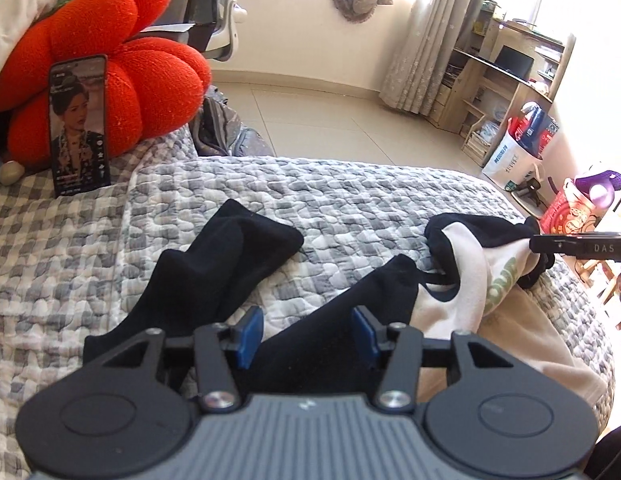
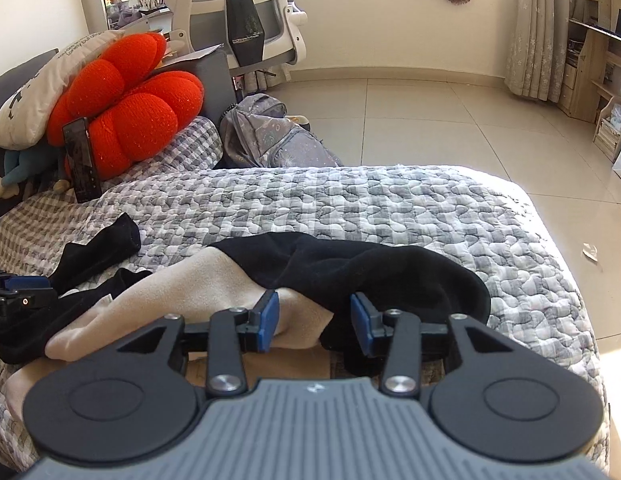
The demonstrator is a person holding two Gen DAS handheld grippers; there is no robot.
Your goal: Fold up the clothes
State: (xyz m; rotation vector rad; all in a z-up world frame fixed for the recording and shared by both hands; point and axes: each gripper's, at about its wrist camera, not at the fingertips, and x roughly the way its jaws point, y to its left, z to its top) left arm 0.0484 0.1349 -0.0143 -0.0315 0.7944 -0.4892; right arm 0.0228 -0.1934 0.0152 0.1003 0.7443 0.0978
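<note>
A cream and black sweatshirt [image 1: 462, 280] with green lettering lies crumpled on the grey patterned quilt [image 1: 330, 200]. One black sleeve [image 1: 214, 268] stretches to the left. My left gripper [image 1: 308, 336] is open, its blue pads either side of black fabric near the garment's left part. In the right wrist view the sweatshirt [image 2: 230, 284] shows cream cloth with a black sleeve [image 2: 370, 272] draped over it. My right gripper [image 2: 314, 324] is open over the cream and black fabric. The right gripper also shows at the edge of the left wrist view [image 1: 582, 246], touching the garment.
A red pumpkin cushion [image 1: 122, 60] and a propped phone [image 1: 79, 126] stand at the bed's head. A backpack [image 2: 270, 136] lies on the floor beside the bed. A desk shelf [image 1: 506, 80], bags [image 1: 518, 148] and tiled floor [image 2: 430, 120] lie beyond.
</note>
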